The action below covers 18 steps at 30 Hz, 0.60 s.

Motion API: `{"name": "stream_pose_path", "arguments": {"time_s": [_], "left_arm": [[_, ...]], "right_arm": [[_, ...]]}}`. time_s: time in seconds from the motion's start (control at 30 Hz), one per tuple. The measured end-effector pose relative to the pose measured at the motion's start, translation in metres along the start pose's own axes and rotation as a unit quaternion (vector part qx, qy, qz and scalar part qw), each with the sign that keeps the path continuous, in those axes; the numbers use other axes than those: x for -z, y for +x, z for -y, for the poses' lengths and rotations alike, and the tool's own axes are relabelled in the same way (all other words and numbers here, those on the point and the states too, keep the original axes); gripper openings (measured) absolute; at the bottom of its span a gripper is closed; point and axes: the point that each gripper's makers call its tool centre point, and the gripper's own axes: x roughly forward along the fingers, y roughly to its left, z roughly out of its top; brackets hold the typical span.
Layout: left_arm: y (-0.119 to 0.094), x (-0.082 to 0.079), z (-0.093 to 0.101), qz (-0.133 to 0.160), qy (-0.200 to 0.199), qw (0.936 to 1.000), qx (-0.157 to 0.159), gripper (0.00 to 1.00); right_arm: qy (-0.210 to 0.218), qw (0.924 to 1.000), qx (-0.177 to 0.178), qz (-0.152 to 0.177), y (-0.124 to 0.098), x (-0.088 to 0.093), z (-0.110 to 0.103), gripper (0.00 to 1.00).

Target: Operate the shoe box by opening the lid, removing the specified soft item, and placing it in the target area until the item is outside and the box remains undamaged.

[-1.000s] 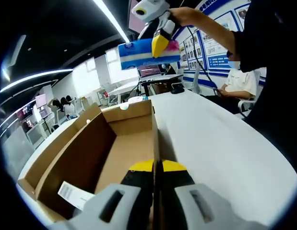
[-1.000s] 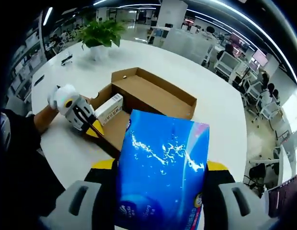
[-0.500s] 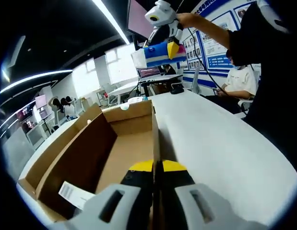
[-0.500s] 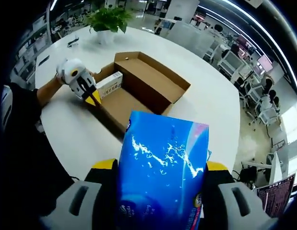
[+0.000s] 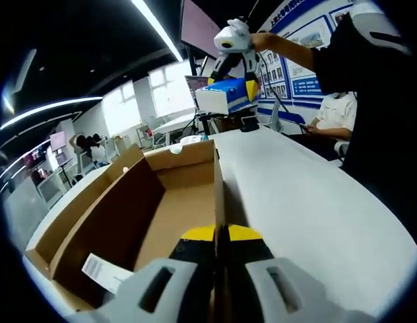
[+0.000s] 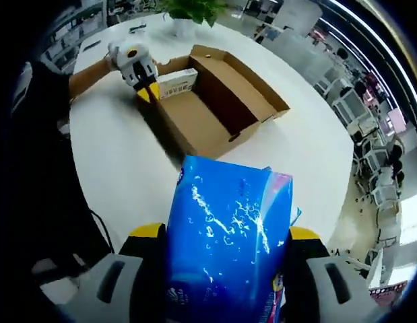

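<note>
Two grippers. Right gripper, lower centre: jaws clamped on blue tissue pack, out of the box and aloft. Left gripper, bottom centre: jaws pinching shoe box wall. Step: carry-out. Next: lower pack onto white table, release.

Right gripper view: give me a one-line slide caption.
Right gripper holds a blue tissue pack high above the white table, with the open shoe box and left gripper far below.

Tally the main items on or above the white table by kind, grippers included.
Grippers: 2, left gripper, right gripper
Shoe box: 1
Blue tissue pack: 1
Potted plant: 1
Total: 5
</note>
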Motion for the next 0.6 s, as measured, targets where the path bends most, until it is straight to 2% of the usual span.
{"name": "stream_pose_path", "arguments": {"time_s": [0.07,0.1,0.17,0.2,0.27,0.3,0.47,0.5,0.6], "left_arm": [[0.0,0.0,0.001,0.0,0.003,1.0,0.0,0.03],[0.0,0.0,0.0,0.0,0.002,1.0,-0.001,0.03],[0.001,0.0,0.001,-0.001,-0.001,1.0,0.001,0.03],[0.001,0.0,0.001,-0.001,-0.002,1.0,0.001,0.03],[0.001,0.0,0.001,-0.002,-0.005,1.0,0.001,0.03],[0.001,0.0,0.001,-0.002,-0.005,1.0,0.001,0.03],[0.004,0.002,0.0,-0.006,-0.008,0.9999,-0.001,0.03],[0.004,0.002,0.0,-0.007,-0.009,0.9999,-0.001,0.03],[0.005,0.003,0.0,-0.009,-0.013,0.9999,0.0,0.03]], "right_arm": [[-0.011,0.9998,-0.012,0.006,0.001,0.002,-0.004,0.71],[-0.031,0.9993,-0.019,0.013,0.004,0.003,-0.005,0.71],[-0.106,0.9938,-0.027,0.017,0.007,0.005,-0.009,0.71],[-0.127,0.991,-0.035,0.025,0.009,0.006,-0.013,0.71],[-0.11,0.9929,-0.039,0.024,0.012,0.011,-0.015,0.71],[-0.118,0.9917,-0.044,0.027,0.015,0.013,-0.015,0.71],[-0.186,0.9812,-0.049,0.019,0.03,0.028,-0.011,0.71],[-0.214,0.9752,-0.052,0.017,0.036,0.032,-0.011,0.71],[-0.237,0.97,-0.052,0.019,0.048,0.035,-0.01,0.71]]}}
